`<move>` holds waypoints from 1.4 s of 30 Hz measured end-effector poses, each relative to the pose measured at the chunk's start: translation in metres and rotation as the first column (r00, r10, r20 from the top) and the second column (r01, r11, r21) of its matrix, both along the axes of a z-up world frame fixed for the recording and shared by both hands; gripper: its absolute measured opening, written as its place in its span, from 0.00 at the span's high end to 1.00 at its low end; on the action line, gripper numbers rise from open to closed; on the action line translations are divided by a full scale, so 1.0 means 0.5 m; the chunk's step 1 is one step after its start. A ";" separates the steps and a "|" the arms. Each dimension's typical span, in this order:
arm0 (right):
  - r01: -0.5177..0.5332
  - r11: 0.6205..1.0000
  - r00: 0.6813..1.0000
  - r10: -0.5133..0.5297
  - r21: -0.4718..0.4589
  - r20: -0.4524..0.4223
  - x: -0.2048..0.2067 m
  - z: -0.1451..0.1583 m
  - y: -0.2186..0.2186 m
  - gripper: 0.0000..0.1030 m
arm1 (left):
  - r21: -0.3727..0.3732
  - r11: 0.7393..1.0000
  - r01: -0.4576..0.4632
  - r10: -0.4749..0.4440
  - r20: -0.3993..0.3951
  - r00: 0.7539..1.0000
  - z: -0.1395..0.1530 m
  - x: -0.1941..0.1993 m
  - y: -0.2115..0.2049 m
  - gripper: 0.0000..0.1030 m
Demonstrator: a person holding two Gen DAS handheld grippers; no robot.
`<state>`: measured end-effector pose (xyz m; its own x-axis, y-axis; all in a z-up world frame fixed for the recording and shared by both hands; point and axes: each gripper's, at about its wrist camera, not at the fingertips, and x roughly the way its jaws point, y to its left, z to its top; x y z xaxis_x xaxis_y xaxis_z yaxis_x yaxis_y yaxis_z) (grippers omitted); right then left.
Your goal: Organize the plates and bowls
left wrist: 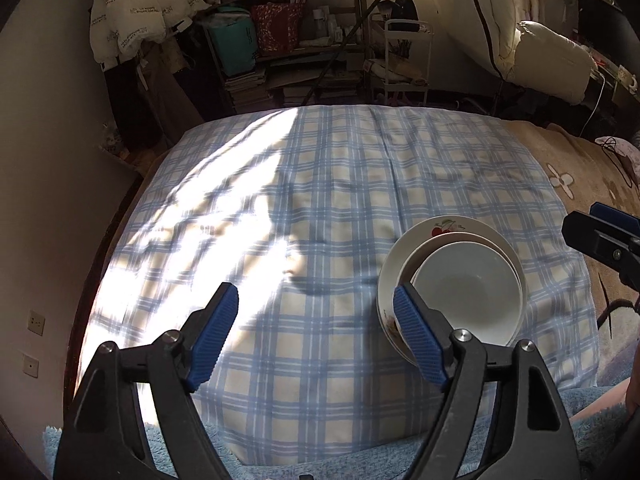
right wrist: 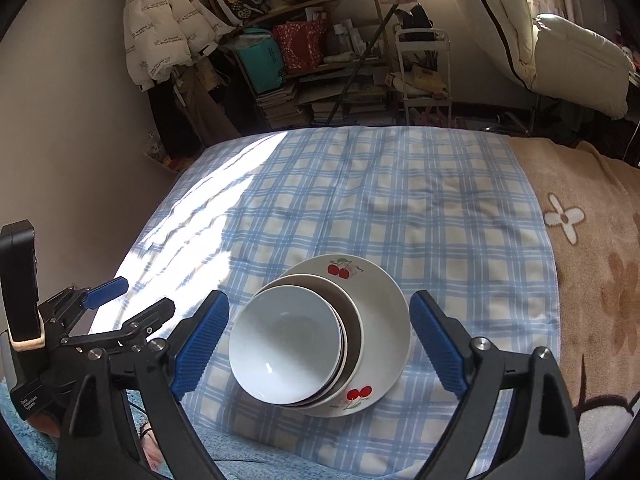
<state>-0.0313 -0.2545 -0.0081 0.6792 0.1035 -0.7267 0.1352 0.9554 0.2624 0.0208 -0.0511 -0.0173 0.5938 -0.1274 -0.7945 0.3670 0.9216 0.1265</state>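
Left wrist view: the left hand-held gripper (left wrist: 316, 332) hangs released over a bed covered with a blue plaid sheet (left wrist: 320, 184), its blue pads wide apart and grasping nothing. At about four o'clock sits a nested stack: a white bowl (left wrist: 468, 292) inside a smaller plate (left wrist: 416, 258), on a cherry-printed plate (left wrist: 448, 226). The largest dish lies lowest, probably for steadiness on soft bedding.

Right wrist view: the right hand-held gripper (right wrist: 318, 340) is also released, jaws spread either side of the stack without touching. The bowl (right wrist: 286, 344) sits toward seven o'clock on the cherry-printed plate (right wrist: 384, 316). The left hand-held gripper (right wrist: 132, 296) waits at nine o'clock.
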 end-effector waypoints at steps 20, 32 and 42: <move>0.005 0.986 0.976 0.032 -0.169 0.216 -0.079 0.063 0.074 0.00 | -0.024 0.995 -0.101 0.104 0.307 0.946 0.069 -0.112 0.111 0.12; 0.021 0.983 0.968 0.026 -0.183 0.249 -0.092 0.061 0.079 0.00 | -0.059 0.992 -0.114 0.127 0.321 0.939 0.056 -0.113 0.124 0.12; 0.024 0.983 0.967 0.023 -0.183 0.252 -0.092 0.061 0.077 0.00 | -0.051 0.992 -0.118 0.128 0.340 0.932 0.058 -0.115 0.119 0.12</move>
<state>-0.0773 -0.2159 0.0224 0.8428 -0.0152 -0.5380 0.0874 0.9902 0.1090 -0.0369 0.0084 0.0115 0.8411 -0.0566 -0.5379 0.1901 0.9620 0.1960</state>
